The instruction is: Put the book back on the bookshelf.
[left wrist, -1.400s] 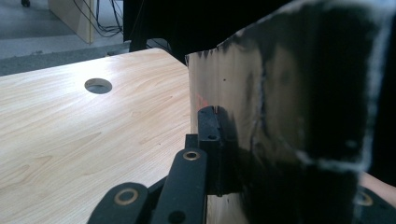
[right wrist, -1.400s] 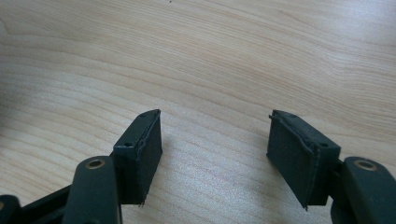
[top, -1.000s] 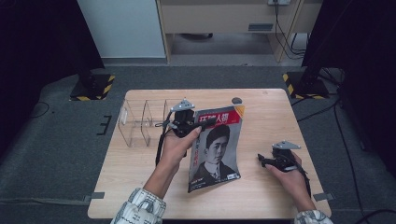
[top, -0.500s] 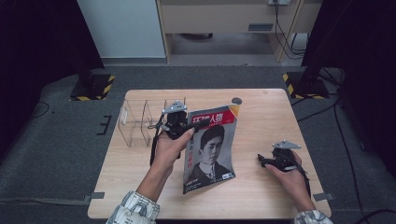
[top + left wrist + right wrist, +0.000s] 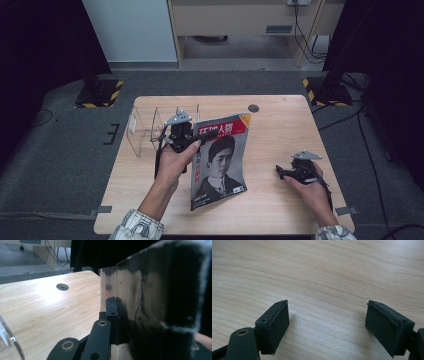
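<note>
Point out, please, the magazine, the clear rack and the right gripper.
magazine [image 5: 220, 160], high view, middle of the cover.
clear rack [image 5: 142, 131], high view, its near left wall.
right gripper [image 5: 327, 327], right gripper view, gap midway between its open fingertips.

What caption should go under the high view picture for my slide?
Left hand-held gripper lifts a magazine by its top edge beside a clear rack; right hand-held gripper rests open.

One magazine [image 5: 220, 160] clamped in the left tongs [image 5: 192, 141], one clear plastic rack [image 5: 145, 131] just beyond them, two tongs altogether.
</note>
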A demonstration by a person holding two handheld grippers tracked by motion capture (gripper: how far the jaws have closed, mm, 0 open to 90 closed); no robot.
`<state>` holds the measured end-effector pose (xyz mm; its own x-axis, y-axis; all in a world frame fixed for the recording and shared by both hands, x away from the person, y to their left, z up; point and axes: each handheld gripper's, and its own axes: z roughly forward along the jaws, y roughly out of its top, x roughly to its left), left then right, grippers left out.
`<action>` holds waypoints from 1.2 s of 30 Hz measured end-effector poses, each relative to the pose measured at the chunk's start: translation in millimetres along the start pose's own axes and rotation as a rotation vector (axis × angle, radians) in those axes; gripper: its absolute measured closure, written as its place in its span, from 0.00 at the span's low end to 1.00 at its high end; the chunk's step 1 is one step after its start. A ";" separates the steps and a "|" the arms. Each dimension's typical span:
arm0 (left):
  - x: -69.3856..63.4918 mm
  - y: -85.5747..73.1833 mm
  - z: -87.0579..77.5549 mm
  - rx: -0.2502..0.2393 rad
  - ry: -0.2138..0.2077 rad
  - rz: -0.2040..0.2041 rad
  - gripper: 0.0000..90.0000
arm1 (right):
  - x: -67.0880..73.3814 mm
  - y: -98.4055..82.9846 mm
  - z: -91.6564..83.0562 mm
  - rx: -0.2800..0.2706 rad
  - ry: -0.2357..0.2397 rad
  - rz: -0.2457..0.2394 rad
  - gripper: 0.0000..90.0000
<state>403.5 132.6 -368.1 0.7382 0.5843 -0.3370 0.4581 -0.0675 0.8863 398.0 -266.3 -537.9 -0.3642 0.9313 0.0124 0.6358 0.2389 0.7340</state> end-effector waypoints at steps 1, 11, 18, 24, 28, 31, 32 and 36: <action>0.3 -0.6 -2.0 -0.002 0.000 0.000 0.96 | 0.0 0.0 0.0 0.000 0.000 0.000 0.22; 4.8 -3.8 -21.1 -0.016 0.010 -0.003 0.96 | 0.1 -0.2 -0.1 0.000 0.000 -0.002 0.22; 7.8 -5.0 -33.2 -0.029 0.013 -0.010 0.96 | 0.2 -0.3 0.0 -0.003 -0.001 -0.005 0.22; 8.6 -4.1 -43.8 -0.040 0.019 -0.008 0.96 | 0.2 -0.5 -0.2 -0.002 0.001 -0.009 0.22; 8.3 -3.0 -50.4 -0.045 0.022 -0.003 0.96 | 0.2 -0.5 -0.2 -0.002 0.001 -0.009 0.22; 7.8 -2.4 -54.3 -0.048 0.023 0.000 0.96 | 0.2 -0.5 -0.2 -0.002 0.001 -0.009 0.22; 7.6 -2.2 -55.7 -0.048 0.023 0.002 0.96 | 0.2 -0.5 -0.2 -0.002 0.001 -0.009 0.22; 7.6 -2.0 -60.9 -0.050 0.027 0.005 0.96 | 0.2 -0.5 -0.2 -0.002 0.001 -0.009 0.22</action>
<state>378.1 186.4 -353.1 0.7265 0.6057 -0.3247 0.4288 -0.0303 0.9029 397.5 -266.2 -538.1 -0.3705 0.9288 0.0068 0.6312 0.2464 0.7354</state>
